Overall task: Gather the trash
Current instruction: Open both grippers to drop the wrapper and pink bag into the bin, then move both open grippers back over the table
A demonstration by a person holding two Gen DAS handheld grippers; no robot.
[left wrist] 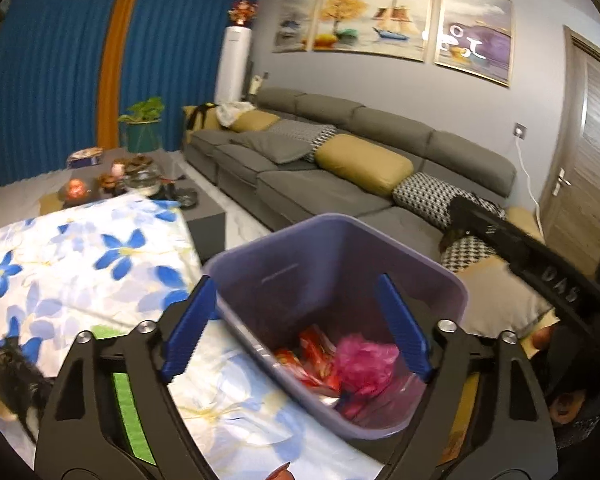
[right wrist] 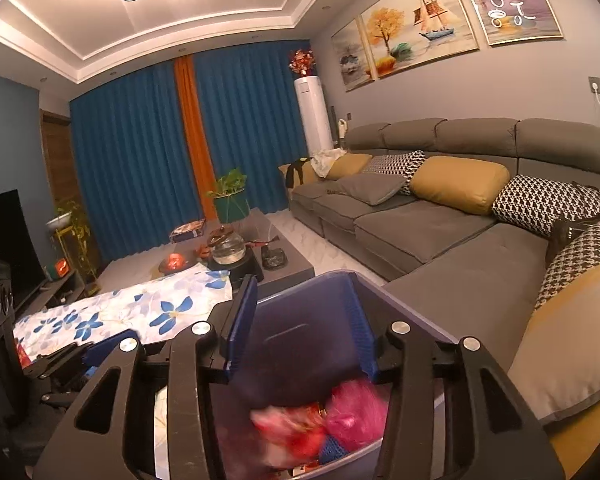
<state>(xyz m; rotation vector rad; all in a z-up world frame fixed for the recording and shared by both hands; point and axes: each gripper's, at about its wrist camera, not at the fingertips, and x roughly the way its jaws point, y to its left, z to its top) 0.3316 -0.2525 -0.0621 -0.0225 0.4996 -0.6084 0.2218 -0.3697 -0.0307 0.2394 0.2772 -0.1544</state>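
Note:
A purple bin stands tilted at the edge of the flowered tablecloth. Inside lie a pink plastic bag and red wrappers. My left gripper hovers over the bin's mouth, open wide, with nothing between its blue fingers. In the right wrist view the right gripper is also above the bin, open about halfway and empty. Below it a blurred pink-white scrap lies beside the pink bag in the bin.
A grey sofa with yellow and patterned cushions runs along the right. A dark coffee table with a glass teapot stands beyond the cloth. A black bag and a green strip lie on the cloth near me.

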